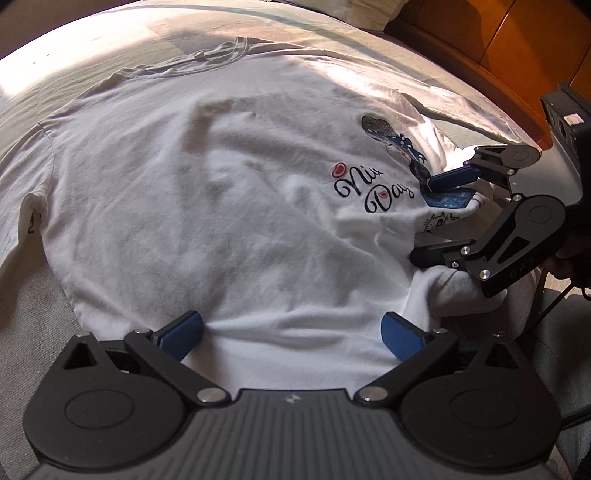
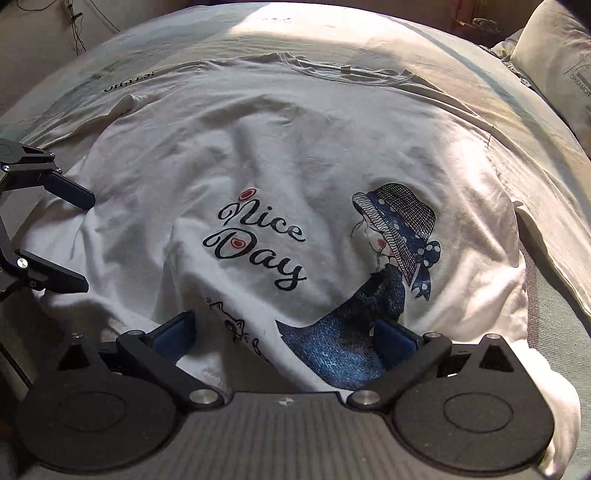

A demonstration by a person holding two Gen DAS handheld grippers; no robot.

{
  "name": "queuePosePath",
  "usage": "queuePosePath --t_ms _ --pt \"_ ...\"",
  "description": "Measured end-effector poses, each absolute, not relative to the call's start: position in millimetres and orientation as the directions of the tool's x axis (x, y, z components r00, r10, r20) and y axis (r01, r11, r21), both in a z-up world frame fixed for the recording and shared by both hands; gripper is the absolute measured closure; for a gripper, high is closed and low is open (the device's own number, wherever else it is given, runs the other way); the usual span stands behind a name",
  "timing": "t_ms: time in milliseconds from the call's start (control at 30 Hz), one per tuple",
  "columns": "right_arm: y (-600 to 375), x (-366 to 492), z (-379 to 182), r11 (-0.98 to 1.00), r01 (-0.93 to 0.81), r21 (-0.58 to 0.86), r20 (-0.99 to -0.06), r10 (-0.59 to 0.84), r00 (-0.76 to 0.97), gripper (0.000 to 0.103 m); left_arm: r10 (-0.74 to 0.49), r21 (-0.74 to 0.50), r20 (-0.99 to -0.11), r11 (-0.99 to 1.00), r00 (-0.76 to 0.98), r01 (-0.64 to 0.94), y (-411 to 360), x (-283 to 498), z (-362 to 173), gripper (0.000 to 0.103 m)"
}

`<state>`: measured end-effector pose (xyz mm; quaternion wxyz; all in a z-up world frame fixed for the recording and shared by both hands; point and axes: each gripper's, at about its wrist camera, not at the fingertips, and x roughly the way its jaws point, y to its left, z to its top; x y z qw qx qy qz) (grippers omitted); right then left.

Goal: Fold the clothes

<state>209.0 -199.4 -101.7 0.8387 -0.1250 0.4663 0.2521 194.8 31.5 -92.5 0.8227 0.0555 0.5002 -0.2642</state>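
A white T-shirt point(image 1: 221, 206) with "Nice Day" script and a girl in a blue hat point(image 2: 399, 236) lies front up on a bed, collar at the far side. My left gripper point(image 1: 291, 334) is open, its jaws spread around the shirt's near hem. It also shows at the left edge of the right wrist view point(image 2: 83, 240). My right gripper point(image 2: 284, 336) is open, its jaws spread around the bunched hem by the blue print. In the left wrist view the right gripper point(image 1: 424, 221) shows at the right, open over the rumpled hem.
The shirt rests on a pale bedsheet point(image 2: 332, 29). A pillow point(image 2: 557, 62) lies at the far right. Wooden furniture point(image 1: 498, 44) stands beyond the bed. Cables point(image 2: 77, 22) hang at the far left.
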Motion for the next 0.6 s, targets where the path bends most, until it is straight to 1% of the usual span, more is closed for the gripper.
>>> queuePosePath --t_ms 200,367,433,500,567,600 --pt "-200.4 202.0 -103.6 0.843 -0.538 0.007 -0.822 0.312 0.477 0.0 -0.359 -0.12 -0.835 0.859 0.417 0.499 28.1 184.0 -95.9 0.001" --pt "-201.8 187.2 -104.6 0.863 -0.505 -0.019 -0.784 0.3 0.543 0.0 -0.344 -0.05 -0.774 0.87 0.531 0.49 27.5 163.5 -100.7 0.001" --pt "-204.1 171.7 -99.9 0.882 -0.469 -0.041 -0.76 0.277 0.588 0.0 -0.293 0.003 -0.762 0.891 0.578 0.455 25.8 142.9 -91.7 0.001" --pt "-204.5 145.1 -87.3 0.906 -0.413 -0.092 -0.725 0.223 0.652 0.0 -0.24 0.055 -0.746 0.908 0.622 0.416 24.1 122.3 -82.8 0.001" --pt "-201.1 119.7 -79.9 0.892 -0.432 -0.133 -0.705 0.221 0.674 0.0 -0.188 0.105 -0.726 0.92 0.661 0.377 22.4 101.6 -74.0 0.001" --pt "-199.0 107.2 -76.7 0.881 -0.448 -0.153 -0.697 0.226 0.681 0.0 -0.196 0.113 -0.728 0.911 0.657 0.397 21.4 91.4 -72.4 0.001"
